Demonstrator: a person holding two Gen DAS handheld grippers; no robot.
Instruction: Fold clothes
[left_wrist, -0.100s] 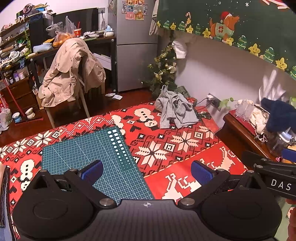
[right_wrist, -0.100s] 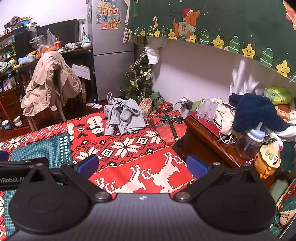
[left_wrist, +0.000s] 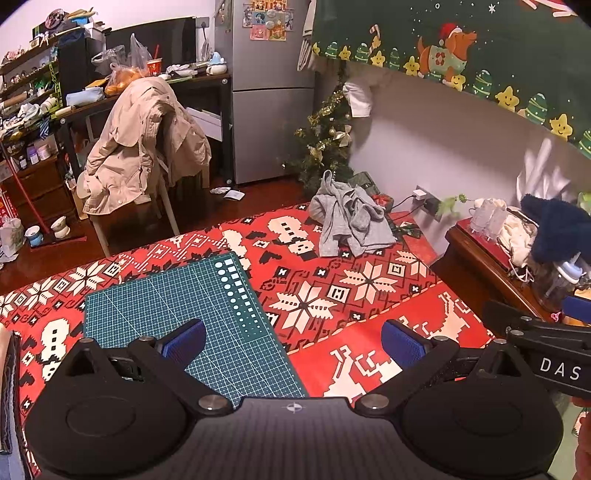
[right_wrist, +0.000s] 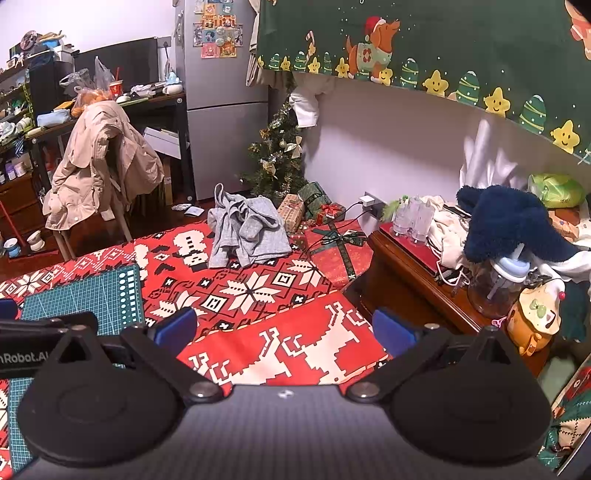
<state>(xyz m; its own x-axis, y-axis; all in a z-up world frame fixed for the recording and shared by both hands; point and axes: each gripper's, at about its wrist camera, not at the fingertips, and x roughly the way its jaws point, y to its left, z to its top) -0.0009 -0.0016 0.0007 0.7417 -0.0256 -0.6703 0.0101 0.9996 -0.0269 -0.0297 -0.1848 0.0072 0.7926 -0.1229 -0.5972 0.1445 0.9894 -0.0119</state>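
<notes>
Item: crumpled grey knit garment, seemingly a hooded sweatshirt (left_wrist: 349, 218) — lying in a loose heap at the far edge of the red-and-white snowflake-patterned cloth (left_wrist: 369, 284), well apart from both my tongs, unfolded.

Handling, as I judge it: soft, light, limp; no stiffness to hold a shape, so it will sag and drag when lifted. Not fragile, not slippery. Best taken at a hem or shoulder edge, one tong each side; the hood and sleeves are tangled, so which edge is which I cannot tell.

My left gripper (left_wrist: 293, 341): blue pads wide apart, nothing between them, hovering over the green gridded cutting mat (left_wrist: 166, 295).

My right gripper (right_wrist: 284, 328): likewise spread wide and empty — above the cloth's near edge.

Writing: "DAS" on the right tong's arm; "nRobot.AI" on the left's. Fridge stickers unreadable.
</notes>
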